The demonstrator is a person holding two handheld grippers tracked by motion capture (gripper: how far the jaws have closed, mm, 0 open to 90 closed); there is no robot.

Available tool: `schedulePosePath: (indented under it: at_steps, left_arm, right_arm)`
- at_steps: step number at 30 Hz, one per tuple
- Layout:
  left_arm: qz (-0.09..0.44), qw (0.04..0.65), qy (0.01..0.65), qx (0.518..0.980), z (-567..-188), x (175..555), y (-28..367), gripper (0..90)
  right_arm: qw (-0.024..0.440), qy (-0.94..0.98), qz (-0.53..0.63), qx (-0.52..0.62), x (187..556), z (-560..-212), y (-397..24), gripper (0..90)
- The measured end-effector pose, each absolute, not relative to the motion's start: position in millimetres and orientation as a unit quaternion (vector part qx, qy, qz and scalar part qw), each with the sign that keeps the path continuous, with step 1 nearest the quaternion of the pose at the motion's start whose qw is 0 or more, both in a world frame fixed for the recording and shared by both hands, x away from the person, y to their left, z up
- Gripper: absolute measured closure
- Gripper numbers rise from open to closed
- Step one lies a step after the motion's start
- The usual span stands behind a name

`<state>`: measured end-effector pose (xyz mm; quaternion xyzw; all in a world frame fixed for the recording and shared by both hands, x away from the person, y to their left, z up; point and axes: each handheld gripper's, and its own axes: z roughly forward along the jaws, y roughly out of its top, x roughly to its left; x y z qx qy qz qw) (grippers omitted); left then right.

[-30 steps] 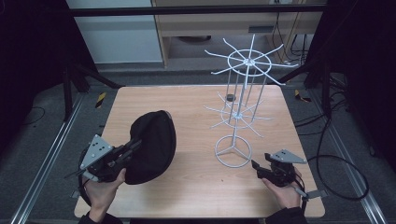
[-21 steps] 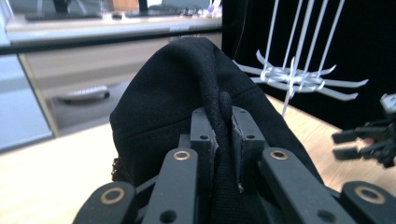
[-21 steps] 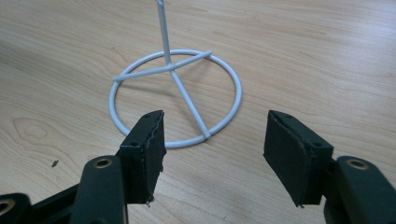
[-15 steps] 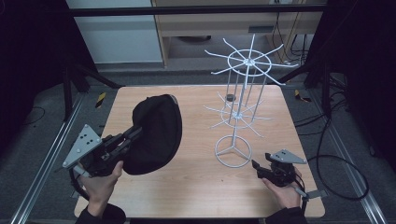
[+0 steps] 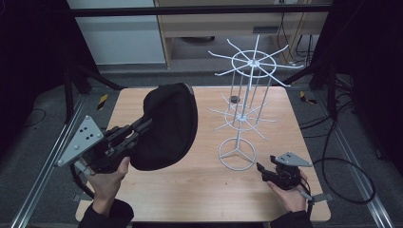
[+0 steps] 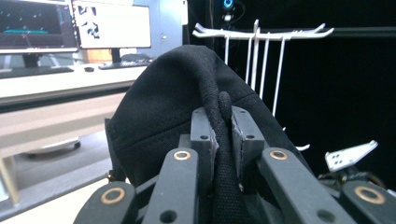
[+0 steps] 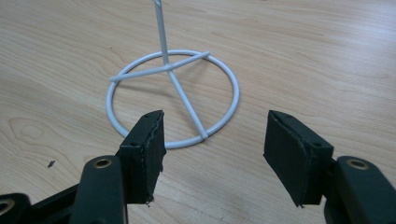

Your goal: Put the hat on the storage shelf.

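Observation:
A black cap hangs above the left half of the wooden table. My left gripper is shut on its edge seam. In the left gripper view the cap bulges up past the left gripper, whose pads pinch a thick black fold. A white wire rack with spoke arms stands right of centre. My right gripper rests low at the front right, open, just in front of the rack's ring base. In the right gripper view that gripper has nothing between its pads, and the ring base lies just beyond.
A small dark object sits on the table behind the rack. Metal frame rails run along both table sides, and cables trail on the floor at the right. Monitors stand on a far desk in the left gripper view.
My left hand has lifted the cap off the table and carried it up and slightly toward the rack. The right gripper has stayed still.

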<state>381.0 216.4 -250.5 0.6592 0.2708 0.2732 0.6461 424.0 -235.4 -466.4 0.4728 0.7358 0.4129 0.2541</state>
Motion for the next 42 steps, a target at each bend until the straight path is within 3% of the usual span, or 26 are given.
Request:
schedulePosePath:
  at_steps: [6, 27, 42]
  left_arm:
    - [0.256, 0.674, 0.260, 0.642, -237, 386, 214, 80.7]
    - [0.277, 0.704, 0.211, 0.619, -189, 380, 190, 80.7]
    - [0.253, 0.704, 0.198, 0.634, -188, 401, 146, 80.7]
  right_arm:
    - [0.254, 0.736, 0.413, 0.472, 424, -467, -235, 38.4]
    - [0.252, 0.736, 0.414, 0.474, 424, -467, -235, 38.5]
    - [0.253, 0.737, 0.414, 0.471, 424, -467, -235, 38.5]
